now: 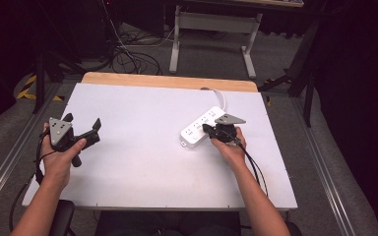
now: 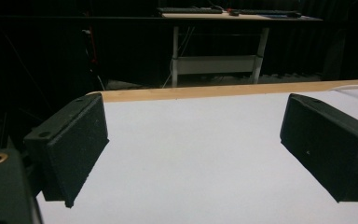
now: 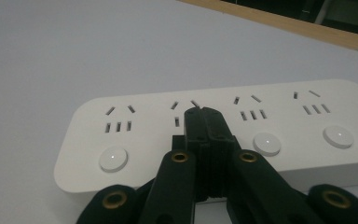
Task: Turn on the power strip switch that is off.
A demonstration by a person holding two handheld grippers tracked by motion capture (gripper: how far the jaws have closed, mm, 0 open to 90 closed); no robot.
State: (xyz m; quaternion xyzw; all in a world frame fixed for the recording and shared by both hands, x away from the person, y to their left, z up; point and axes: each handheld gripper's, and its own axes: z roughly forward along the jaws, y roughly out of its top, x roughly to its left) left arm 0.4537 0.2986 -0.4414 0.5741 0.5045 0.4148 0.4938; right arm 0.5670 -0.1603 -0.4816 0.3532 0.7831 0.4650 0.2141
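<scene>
Nearest the person, at the left edge of the desk (image 1: 142,167), the left gripper (image 1: 89,129) is held just above the white surface with its jaws spread wide and nothing between them. In the left gripper view the two black pads (image 2: 79,140) frame only bare desk.

Farther in, toward the right edge, the right gripper (image 1: 207,129) has its jaws closed together into one narrow tip, holding nothing. That tip rests over the power strip (image 1: 199,129), which lies at an angle in the right half of the desk. In the right gripper view the closed tip (image 3: 204,114) sits over the second group of sockets from the left end of the power strip (image 3: 144,135), hiding the round button that the other groups show — so the job in hand looks like pressing that switch.

Risks from here:
- The strip seems to lie loose on a smooth top, and the left gripper is well apart from it. A slanted push could slide or turn the strip rather than click the button.
- The tip is blunt and blocks the button from view, so it may land on the socket slots or the casing instead.

Beyond the strip, its white cable (image 1: 220,94) runs off over the far wooden edge — a shove could drag it taut.
</scene>
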